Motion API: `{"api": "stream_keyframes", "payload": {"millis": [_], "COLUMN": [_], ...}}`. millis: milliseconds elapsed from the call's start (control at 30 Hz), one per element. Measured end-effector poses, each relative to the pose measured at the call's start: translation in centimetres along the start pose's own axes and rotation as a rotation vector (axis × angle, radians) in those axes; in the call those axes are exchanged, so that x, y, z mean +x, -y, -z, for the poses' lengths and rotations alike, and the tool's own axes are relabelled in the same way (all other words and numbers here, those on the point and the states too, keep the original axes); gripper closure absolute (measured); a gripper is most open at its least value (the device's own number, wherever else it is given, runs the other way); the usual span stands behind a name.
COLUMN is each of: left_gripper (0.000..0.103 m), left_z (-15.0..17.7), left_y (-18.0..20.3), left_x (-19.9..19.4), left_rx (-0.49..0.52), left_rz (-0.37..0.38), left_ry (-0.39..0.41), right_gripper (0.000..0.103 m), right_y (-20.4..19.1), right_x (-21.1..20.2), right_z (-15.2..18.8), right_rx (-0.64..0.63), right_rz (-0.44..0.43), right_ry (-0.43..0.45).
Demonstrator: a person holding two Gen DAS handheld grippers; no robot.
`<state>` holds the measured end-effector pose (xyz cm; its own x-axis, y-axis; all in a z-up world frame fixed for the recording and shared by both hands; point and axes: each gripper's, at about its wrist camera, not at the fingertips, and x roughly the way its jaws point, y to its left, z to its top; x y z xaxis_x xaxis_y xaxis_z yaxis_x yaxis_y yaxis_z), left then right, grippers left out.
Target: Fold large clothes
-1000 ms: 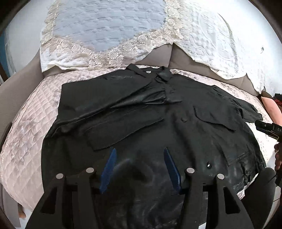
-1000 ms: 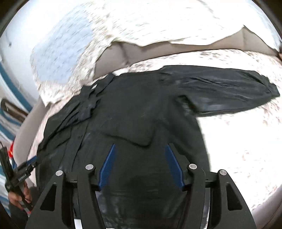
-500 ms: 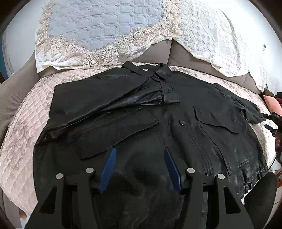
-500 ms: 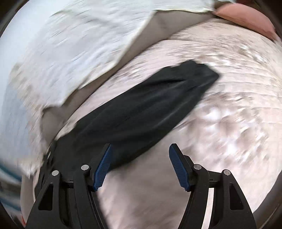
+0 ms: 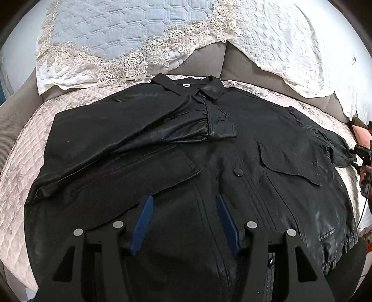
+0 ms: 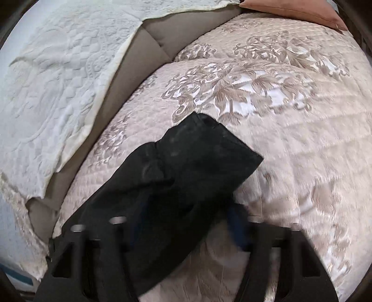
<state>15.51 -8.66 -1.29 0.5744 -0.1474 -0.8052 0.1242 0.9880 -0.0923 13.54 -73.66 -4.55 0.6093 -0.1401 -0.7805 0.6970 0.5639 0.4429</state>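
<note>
A black leather jacket (image 5: 267,139) lies front up on a quilted bedspread (image 5: 21,162). Its left sleeve is folded across the chest, cuff (image 5: 220,130) near the collar. My left gripper (image 5: 184,220) is open and empty above the jacket's lower front. The right sleeve stretches to the right, where my right gripper (image 5: 361,152) shows at its cuff. In the right wrist view that sleeve cuff (image 6: 204,151) lies between my right gripper's open fingers (image 6: 186,227), which are motion-blurred and partly hidden by the sleeve.
White lace-edged quilted covers (image 5: 116,41) drape the grey headboard cushions (image 5: 232,62) behind the jacket. A terracotta pillow (image 6: 290,9) lies at the far right. The floral bedspread (image 6: 290,116) extends right of the sleeve.
My right gripper has swung from over the jacket body out along the right sleeve and now straddles its cuff. My left gripper has shifted only slightly over the lower front.
</note>
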Motion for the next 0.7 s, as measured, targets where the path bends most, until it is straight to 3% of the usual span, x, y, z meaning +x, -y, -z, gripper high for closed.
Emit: {"api": "stream_keyframes", "payload": {"millis": [100, 233, 400, 567, 700], "left_gripper": [0.044, 0.044, 0.044, 0.044, 0.044], "left_z": [0.0, -0.1, -0.3, 0.2, 0.6], "left_y": [-0.2, -0.8, -1.8, -3.1, -4.8], "left_x": [-0.3, -1.0, -2.1, -3.4, -4.0], "left_rx": [-0.003, -0.011, -0.036, -0.062, -0.09], "left_rz": [0.006, 0.016, 0.031, 0.037, 0.018], "left_ry": [0.009, 0.029, 0.06, 0.088, 0.094], "right_gripper": [0.094, 0.096, 0.096, 0.096, 0.096], "right_y": [-3.1, -10.3, -21.3, -30.8, -35.7], "right_x": [-2.2, -7.1, -11.9, -11.1, -7.2], "right_z": [-0.1, 1.5, 6.7, 14.7, 22.3], "right_rx": [-0.093, -0.247, -0.455, -0.625, -0.712], "right_rz": [-0.033, -0.189, -0.398, -0.539, -0.572], "right_ry": [0.044, 0.084, 0.071, -0.053, -0.216]}}
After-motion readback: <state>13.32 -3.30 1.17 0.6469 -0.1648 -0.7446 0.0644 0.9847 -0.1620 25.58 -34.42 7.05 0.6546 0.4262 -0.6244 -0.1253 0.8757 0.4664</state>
